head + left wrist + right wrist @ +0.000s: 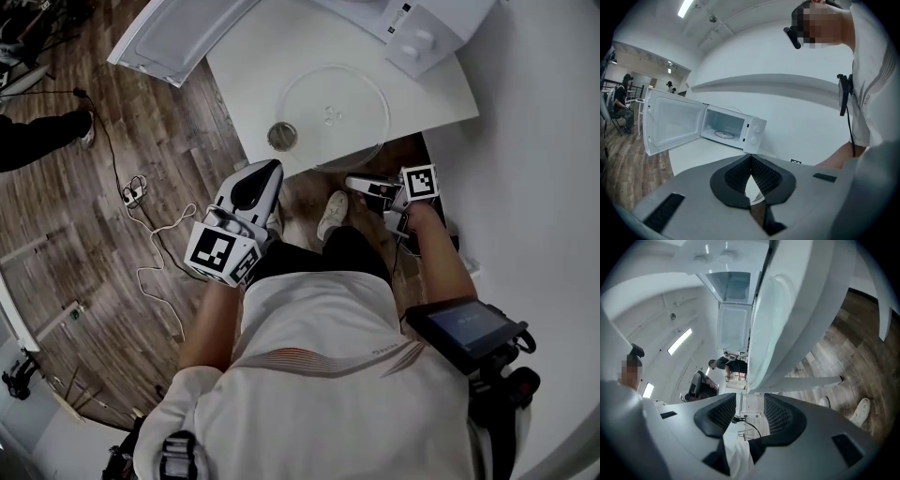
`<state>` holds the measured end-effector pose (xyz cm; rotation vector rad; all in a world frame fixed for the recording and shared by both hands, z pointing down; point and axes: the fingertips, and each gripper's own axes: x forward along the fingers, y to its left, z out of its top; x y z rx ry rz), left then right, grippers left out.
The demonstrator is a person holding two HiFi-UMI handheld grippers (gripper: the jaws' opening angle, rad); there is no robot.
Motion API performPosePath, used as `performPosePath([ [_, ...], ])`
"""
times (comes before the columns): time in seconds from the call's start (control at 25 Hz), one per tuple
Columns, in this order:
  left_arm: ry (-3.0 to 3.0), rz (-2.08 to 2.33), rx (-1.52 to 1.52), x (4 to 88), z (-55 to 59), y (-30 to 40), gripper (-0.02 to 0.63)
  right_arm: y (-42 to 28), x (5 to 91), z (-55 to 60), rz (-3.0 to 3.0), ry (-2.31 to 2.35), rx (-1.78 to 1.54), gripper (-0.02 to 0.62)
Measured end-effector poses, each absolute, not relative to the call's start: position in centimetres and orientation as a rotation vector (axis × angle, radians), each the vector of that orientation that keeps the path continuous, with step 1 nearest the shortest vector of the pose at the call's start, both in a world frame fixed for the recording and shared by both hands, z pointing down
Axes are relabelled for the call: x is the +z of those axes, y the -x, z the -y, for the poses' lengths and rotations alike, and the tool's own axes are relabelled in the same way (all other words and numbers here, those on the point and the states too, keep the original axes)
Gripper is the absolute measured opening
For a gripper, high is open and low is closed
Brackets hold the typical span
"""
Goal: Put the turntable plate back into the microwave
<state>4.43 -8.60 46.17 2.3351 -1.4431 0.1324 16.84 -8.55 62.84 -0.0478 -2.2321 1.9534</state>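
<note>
Turntable plate [333, 112] lies on table [244, 56] beside open microwave [733, 126].

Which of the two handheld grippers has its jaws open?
The grey right gripper, in the person's right hand: its dark ribbed jaws stand apart with nothing between them. The grey left gripper differs: its jaws meet at the tips, shut and empty.

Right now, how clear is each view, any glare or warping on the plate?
Head view: even light, sharp, but the clear plate is faint on the white table. Left gripper view: fisheye bends straight lines, microwave sharp, ceiling lamp glares. Right gripper view: rolled sideways, heavily warped, table edge bowed.
</note>
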Motion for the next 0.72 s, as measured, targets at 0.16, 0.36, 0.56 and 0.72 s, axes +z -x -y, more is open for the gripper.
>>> performPosePath([
  [0.16, -2.33, 1.453, 0.142, 46.6, 8.5, -4.5, 0.011, -15.3, 63.2, 8.6, 2.203, 0.158, 1.967, 0.166],
  [0.36, -2.322, 1.45, 0.153, 47.0, 8.3, -4.5, 0.011, -14.0, 63.8, 8.9, 2.161, 0.213, 1.983, 0.166],
  [0.56, -2.316, 1.449, 0.155, 47.5, 8.5, -4.5, 0.011, -13.1, 64.5, 9.1, 2.102, 0.287, 2.0, 0.164],
  [0.72, -2.313, 1.454, 0.154, 47.4, 8.3, -4.2, 0.011, -12.9, 64.5, 9.5, 2.061, 0.3, 2.036, 0.164],
])
